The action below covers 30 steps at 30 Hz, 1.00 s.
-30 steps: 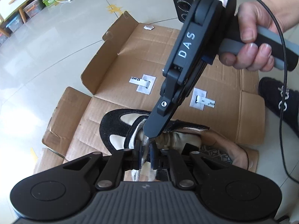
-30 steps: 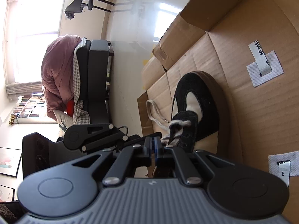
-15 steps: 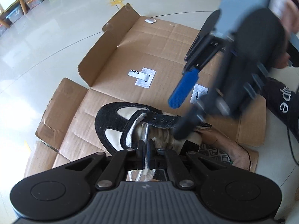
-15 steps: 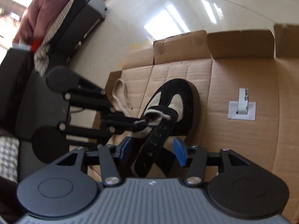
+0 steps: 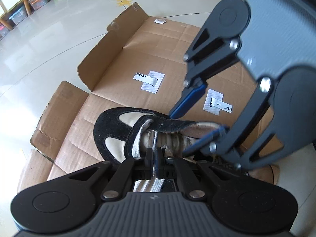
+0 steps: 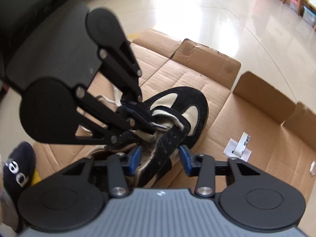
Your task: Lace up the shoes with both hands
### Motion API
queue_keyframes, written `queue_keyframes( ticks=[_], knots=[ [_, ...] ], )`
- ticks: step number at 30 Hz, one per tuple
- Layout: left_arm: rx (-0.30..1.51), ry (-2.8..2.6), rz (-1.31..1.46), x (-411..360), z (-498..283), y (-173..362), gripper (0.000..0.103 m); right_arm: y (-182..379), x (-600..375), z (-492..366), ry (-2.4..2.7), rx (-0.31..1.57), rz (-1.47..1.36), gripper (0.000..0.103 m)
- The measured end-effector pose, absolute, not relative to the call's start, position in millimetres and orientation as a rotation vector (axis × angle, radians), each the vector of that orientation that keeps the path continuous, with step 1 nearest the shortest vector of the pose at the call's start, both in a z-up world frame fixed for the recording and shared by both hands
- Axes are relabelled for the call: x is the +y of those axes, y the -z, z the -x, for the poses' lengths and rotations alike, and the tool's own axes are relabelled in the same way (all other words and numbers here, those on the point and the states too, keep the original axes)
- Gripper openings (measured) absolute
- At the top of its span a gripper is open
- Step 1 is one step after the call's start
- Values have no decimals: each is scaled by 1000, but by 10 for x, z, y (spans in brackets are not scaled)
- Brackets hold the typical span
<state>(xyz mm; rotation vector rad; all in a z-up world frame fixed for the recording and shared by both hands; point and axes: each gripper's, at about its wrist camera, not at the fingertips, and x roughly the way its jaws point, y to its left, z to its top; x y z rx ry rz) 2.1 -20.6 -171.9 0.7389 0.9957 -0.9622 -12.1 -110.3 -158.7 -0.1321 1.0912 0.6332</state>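
Note:
A black suede and cream shoe (image 5: 110, 126) (image 6: 193, 102) lies on flattened cardboard (image 5: 158, 55). My left gripper (image 5: 153, 156) (image 6: 153, 126) is shut on the white lace (image 5: 138, 138) just above the tongue, near the lowest eyelets. More loose lace (image 6: 116, 98) trails beside the shoe. My right gripper (image 6: 160, 158) (image 5: 178, 134) points down over the shoe's right side. Its blue pads (image 6: 135, 158) straddle the black eyelet flap (image 6: 167, 144) and its jaws are closing. A gap still shows beside the flap.
Two white taped labels (image 5: 150, 81) (image 5: 215, 104) sit on the cardboard, whose flaps (image 6: 207, 59) stand up around it. A person's dark shoe with white letters (image 6: 17, 167) rests on the tiled floor. Low shelves with bins (image 5: 29, 2) line the far wall.
My right gripper let go near the left gripper's tips, rolled over, opened wide and came down astride the eyelet flap, then narrowed. My left gripper kept its hold on the lace and sank slightly.

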Motion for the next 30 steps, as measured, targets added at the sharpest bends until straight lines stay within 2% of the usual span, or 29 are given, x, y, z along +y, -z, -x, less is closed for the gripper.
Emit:
queue_keyframes(
  ticks=[2, 7, 30],
  knots=[
    [991, 960, -744, -219, -7, 1736, 1, 1609, -1256, 69, -614, 1109, 15, 21],
    [1012, 964, -699, -223, -43, 1726, 1, 1689, -1506, -35, -586, 1167, -215, 19],
    [1015, 956, -565, -359, -63, 1695, 1, 1716, -1497, 8, -637, 1129, -193, 20]
  ],
)
